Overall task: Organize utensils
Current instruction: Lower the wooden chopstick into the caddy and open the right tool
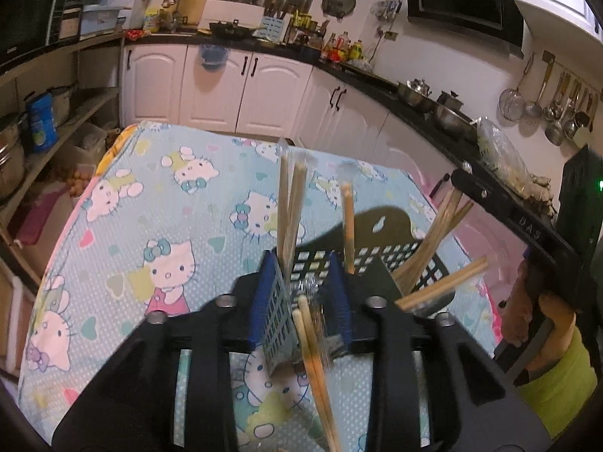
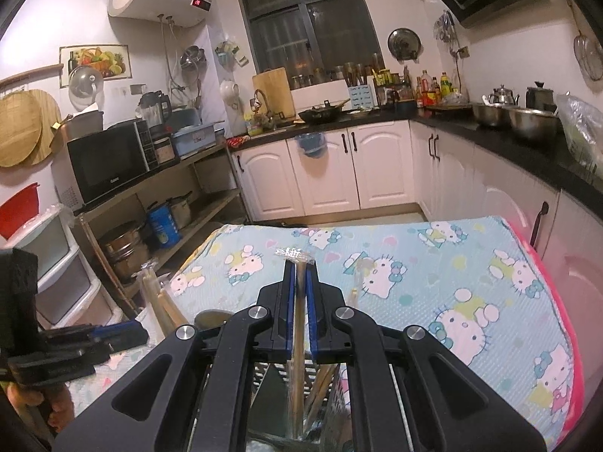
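My left tongs (image 1: 301, 301) stand slightly spread; wrapped chopsticks (image 1: 314, 361) lie loose between the blue pads, over the black basket (image 1: 380, 256) on the Hello Kitty desk (image 1: 150, 196). More chopsticks (image 1: 433, 241) lean in the basket. "UAS" shows on my other tool. My right tongs (image 2: 300, 267) pinch a wrapped pair (image 2: 299, 320) above the basket. The microwave's (image 2: 109, 162) brand is unreadable.

Our table under its cartoon-cat cloth

We see the table (image 2: 414, 263) bearing a dark slotted utensil basket (image 1: 377, 260) near one edge.
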A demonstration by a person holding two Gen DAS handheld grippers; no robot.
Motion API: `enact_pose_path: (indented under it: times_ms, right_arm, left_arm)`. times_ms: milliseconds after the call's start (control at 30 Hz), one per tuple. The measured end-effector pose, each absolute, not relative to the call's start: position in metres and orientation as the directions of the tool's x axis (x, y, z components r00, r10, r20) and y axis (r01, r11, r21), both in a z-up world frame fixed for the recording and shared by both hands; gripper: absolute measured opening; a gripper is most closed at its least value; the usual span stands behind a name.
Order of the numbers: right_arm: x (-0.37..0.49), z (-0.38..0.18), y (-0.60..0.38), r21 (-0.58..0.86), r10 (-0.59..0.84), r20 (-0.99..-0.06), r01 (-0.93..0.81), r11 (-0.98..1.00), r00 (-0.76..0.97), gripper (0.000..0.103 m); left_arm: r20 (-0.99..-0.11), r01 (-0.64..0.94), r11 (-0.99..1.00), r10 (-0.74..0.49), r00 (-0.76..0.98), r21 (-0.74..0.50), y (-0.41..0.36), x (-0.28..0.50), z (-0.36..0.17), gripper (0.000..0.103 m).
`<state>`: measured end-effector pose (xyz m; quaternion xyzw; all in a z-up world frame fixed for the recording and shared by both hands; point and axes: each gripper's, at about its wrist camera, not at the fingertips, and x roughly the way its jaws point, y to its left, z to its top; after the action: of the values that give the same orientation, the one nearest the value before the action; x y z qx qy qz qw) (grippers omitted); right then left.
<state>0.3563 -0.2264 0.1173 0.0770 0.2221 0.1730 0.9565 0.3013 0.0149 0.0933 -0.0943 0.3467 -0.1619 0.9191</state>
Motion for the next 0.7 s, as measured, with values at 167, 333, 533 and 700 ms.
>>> enact_pose_path:
  times_ms: [167, 333, 533, 700]
  right_arm:
    - [0.358, 0.115, -0.225, 0.229, 0.372, -0.418, -0.299, 0.926, 0.829, 0.008]
    - [0.357, 0.112, -0.223, 0.230, 0.376, -0.435, -0.303, 0.925, 0.818, 0.015]
    - [0.350, 0.118, -0.227, 0.219, 0.374, -0.438, -0.306, 0.926, 0.818, 0.025]
    - [0.338, 0.132, -0.231, 0.185, 0.364, -0.430, -0.314, 0.931, 0.826, 0.037]
  left_arm:
    - [-0.625, 0.233, 0.932, -0.358, 0.693, -0.276, 0.013, 0.300, 0.084, 0.023]
    - [-0.637, 0.231, 0.935, -0.352, 0.686, -0.267, 0.011, 0.302, 0.078, 0.023]
    - [-0.632, 0.245, 0.942, -0.336, 0.699, -0.229, 0.003, 0.300, 0.084, 0.007]
    - [-0.606, 0.255, 0.941, -0.339, 0.720, -0.223, 0.001, 0.295, 0.099, 0.003]
